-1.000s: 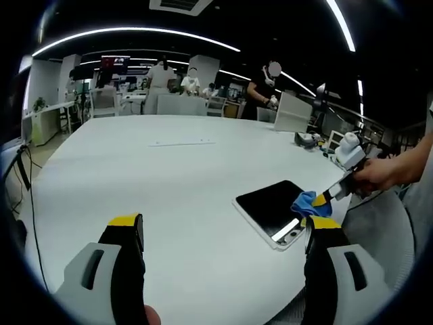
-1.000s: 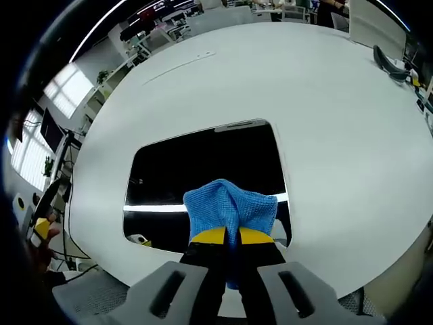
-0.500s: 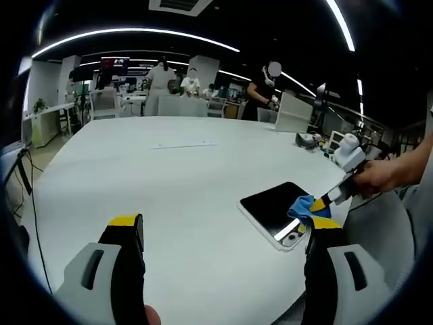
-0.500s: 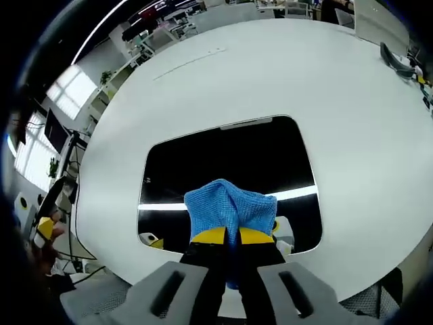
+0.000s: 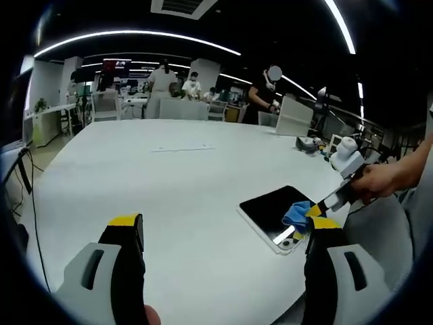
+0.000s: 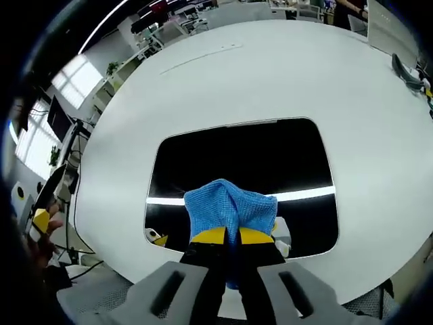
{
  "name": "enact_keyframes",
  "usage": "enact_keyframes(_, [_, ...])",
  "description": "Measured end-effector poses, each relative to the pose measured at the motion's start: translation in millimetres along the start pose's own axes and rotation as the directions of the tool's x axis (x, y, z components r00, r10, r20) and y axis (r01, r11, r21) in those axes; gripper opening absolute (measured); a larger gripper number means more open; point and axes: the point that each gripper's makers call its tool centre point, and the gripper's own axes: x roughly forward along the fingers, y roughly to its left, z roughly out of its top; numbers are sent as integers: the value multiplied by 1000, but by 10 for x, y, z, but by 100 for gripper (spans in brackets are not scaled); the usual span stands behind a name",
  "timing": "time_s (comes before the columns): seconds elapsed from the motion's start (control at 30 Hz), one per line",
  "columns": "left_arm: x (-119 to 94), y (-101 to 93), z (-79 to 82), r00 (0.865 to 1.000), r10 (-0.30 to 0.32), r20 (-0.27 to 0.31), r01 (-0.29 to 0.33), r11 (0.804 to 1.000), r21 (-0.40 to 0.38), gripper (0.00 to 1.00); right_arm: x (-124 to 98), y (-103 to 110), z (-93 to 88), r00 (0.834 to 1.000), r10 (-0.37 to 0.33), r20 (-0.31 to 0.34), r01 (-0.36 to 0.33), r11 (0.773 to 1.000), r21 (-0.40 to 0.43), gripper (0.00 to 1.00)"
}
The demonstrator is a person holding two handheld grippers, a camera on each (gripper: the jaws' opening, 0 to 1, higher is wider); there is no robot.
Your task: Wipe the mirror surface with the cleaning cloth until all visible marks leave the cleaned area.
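The wiping step is in hand. The right gripper (image 6: pixel 226 237) has its yellow-tipped jaws pinched on the bunched blue microfibre cleaning cloth (image 6: pixel 230 206), which sits low on the rectangular dark-glass mirror with rounded corners (image 6: pixel 243 159) at the lower centre of the right gripper view. The mirror lies flat on the round white table (image 6: pixel 203 88), near the table's edge, and reflects a bright strip of ceiling light. No marks can be made out on the glass, so how far the cleaning has got is hard to judge.

In the left gripper view the left gripper (image 5: pixel 223 233) has its jaws spread wide with nothing between them, while the mirror (image 5: pixel 274 206) lies at lower right with the cloth (image 5: pixel 296 215) on its near end.

The next move probably calls for sweeping the cloth across the remaining glass with steady pressure, without pushing the mirror off the edge.

A small dark object (image 5: pixel 308 142) rests well apart at the table's far side; nothing blocks the wiping path.
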Motion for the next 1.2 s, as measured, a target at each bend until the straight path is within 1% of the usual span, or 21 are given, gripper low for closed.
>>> enact_keyframes(0.07, [1, -7, -46, 999, 12, -33, -10, 998, 65, 99, 1, -4, 2, 1000, -1, -3, 1, 1000, 4, 0])
enact_keyframes(0.13, [13, -10, -48, 999, 15, -29, -14, 1000, 28, 99, -2, 1, -3, 1000, -6, -6, 6, 1000, 1, 0])
enact_keyframes(0.17, [19, -4, -28, 1000, 22, -13, -22, 1000, -20, 99, 1, 13, -1, 1000, -2, -4, 2, 1000, 0, 0])
enact_keyframes(0.2, [20, 1, -19, 1000, 27, -7, -27, 999, -27, 99, 4, 15, 0, 1000, -7, -4, 7, 1000, -3, 0])
enact_keyframes(0.23, [15, 33, -6, 999, 44, 1, -44, 999, -31, 99, 5, 22, 1, 1000, -9, -5, 9, 1000, -11, 0])
enact_keyframes(0.27, [13, 40, -8, 999, 51, 1, -51, 998, -40, 99, 15, 44, 4, 1000, -1, -3, 1, 1000, -11, 0])
enact_keyframes(0.3, [3, 28, -14, 999, 54, -2, -54, 997, -52, 99, 17, 44, 7, 1000, -9, -5, 9, 1000, -13, 0])
enact_keyframes(0.4, [-24, -7, -28, 999, 51, -3, -52, 997, -51, 99, 33, 89, 21, 1000, 4, -7, -4, 1000, -12, 0])
enact_keyframes(0.47, [-46, 7, -64, 999, 53, -12, -53, 998, -42, 99, 49, 135, 32, 1000, 11, -6, -11, 1000, -11, 0])
enact_keyframes(0.57, [-102, 25, -104, 998, 57, -25, -58, 997, -53, 99, 72, 195, 47, 1000, 21, -3, -21, 1000, -13, 0])
enact_keyframes(0.63, [-129, 42, -164, 997, 61, -50, -64, 996, -68, 99, 83, 241, 44, 1000, 27, -5, -27, 999, -19, 0])
enact_keyframes(0.83, [-155, 36, -257, 995, 61, -81, -68, 994, -84, 98, 121, 359, 44, 999, 43, -6, -43, 999, -33, 0])
enact_keyframes(1.0, [-151, 5, -238, 996, 57, -73, -63, 995, -82, 98, 128, 396, 40, 999, 53, -7, -53, 998, -35, 0])
enact_keyframes(1.2, [-162, -30, -259, 995, 58, -77, -64, 994, -83, 99, 146, 453, 40, 998, 68, -10, -68, 997, -30, 0])
